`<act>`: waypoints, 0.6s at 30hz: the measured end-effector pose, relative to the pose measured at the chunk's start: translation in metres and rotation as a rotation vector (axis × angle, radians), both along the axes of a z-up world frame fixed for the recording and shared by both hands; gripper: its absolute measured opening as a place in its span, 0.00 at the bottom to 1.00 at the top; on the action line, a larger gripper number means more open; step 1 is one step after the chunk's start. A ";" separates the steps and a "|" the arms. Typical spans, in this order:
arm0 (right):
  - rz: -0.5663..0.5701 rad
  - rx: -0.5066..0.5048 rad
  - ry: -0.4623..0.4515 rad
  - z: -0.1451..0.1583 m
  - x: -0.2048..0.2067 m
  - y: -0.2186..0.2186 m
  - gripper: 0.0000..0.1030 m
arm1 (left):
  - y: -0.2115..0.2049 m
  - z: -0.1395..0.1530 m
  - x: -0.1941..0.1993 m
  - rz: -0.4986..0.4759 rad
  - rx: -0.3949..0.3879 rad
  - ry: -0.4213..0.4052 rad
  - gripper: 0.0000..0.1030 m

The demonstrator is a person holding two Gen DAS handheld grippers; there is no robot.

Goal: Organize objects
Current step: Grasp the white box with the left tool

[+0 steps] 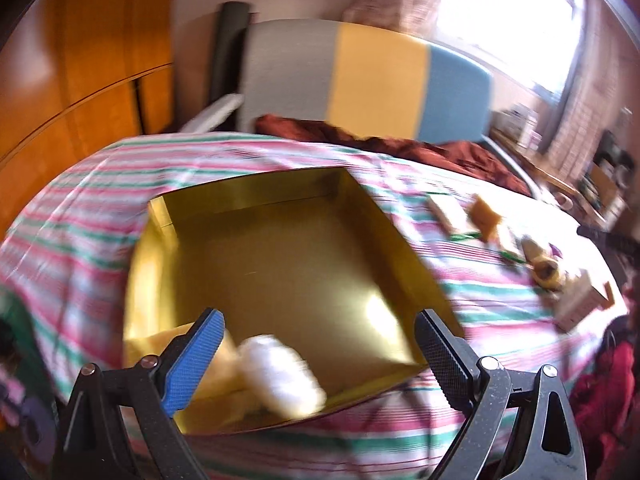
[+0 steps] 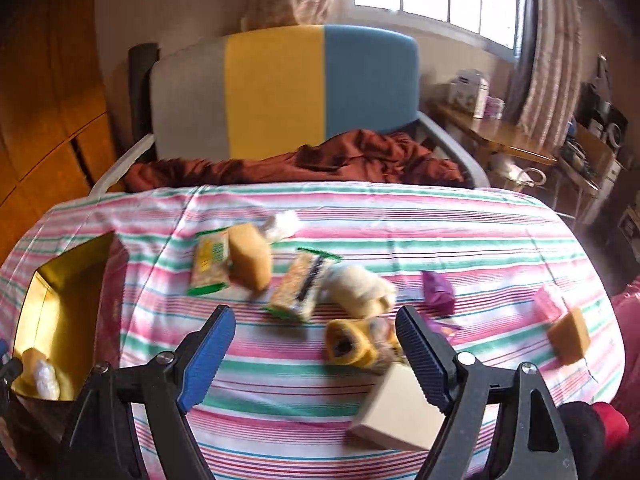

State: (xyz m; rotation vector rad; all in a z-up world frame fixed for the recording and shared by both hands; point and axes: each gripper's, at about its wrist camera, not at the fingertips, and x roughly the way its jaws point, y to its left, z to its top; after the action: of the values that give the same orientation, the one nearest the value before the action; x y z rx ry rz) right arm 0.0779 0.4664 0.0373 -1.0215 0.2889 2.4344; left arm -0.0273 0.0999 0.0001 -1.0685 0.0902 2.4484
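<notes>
1. The left gripper (image 1: pixel 320 352) has its jaws spread wide with nothing between them. It hangs over the near corner of the gold box (image 1: pixel 256 200), which reads as a drop-off position: the spread jaws suit a release over the box rather than a reach for something.

2. Just below and between those jaws a white wrapped item (image 1: pixel 280 376) lies inside the box, against a yellowish piece (image 1: pixel 224 364) in the same corner. Both are blurred, so I cannot tell what they are beyond packaged snacks. The rest of the box floor is bare, leaving room for more.

3. The right gripper (image 2: pixel 316 352) is also open and empty, held low above the striped cloth (image 2: pixel 400 224). Its jaws frame a yellow roll with a dark filling (image 2: pixel 350 342), probably the next pick, and a pale carton (image 2: pixel 400 412) lies just under the right finger.

4. Further out sit a cream bun (image 2: pixel 356 288), two green-edged bars (image 2: pixel 210 266) (image 2: pixel 300 284), a brown sponge-like block (image 2: pixel 250 258), a purple wrapper (image 2: pixel 438 290) and an orange block (image 2: pixel 568 338) near the right edge.

5. The box stands at the cloth's left side, well apart from the scatter, so each item must be carried across.
</notes>
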 end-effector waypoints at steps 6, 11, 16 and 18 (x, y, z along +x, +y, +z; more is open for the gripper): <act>-0.272 -0.090 0.063 -0.003 0.050 0.077 0.82 | 0.079 0.010 0.020 -0.243 -0.019 0.047 0.94; -0.345 -0.155 0.016 -0.021 0.071 0.097 0.82 | 0.143 0.007 0.037 -0.409 -0.063 0.065 0.94; -0.210 -0.350 -0.001 -0.040 0.069 0.088 0.82 | 0.173 0.001 0.044 -0.456 -0.079 0.046 0.94; -0.110 -0.496 0.036 -0.050 0.061 0.079 0.83 | 0.174 -0.002 0.045 -0.456 -0.080 0.034 0.94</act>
State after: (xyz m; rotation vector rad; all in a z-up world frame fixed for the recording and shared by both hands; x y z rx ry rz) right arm 0.1388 0.5458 -0.0126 -1.1215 0.9708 2.3317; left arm 0.0176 0.2741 -0.0022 -0.9193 0.3996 2.0629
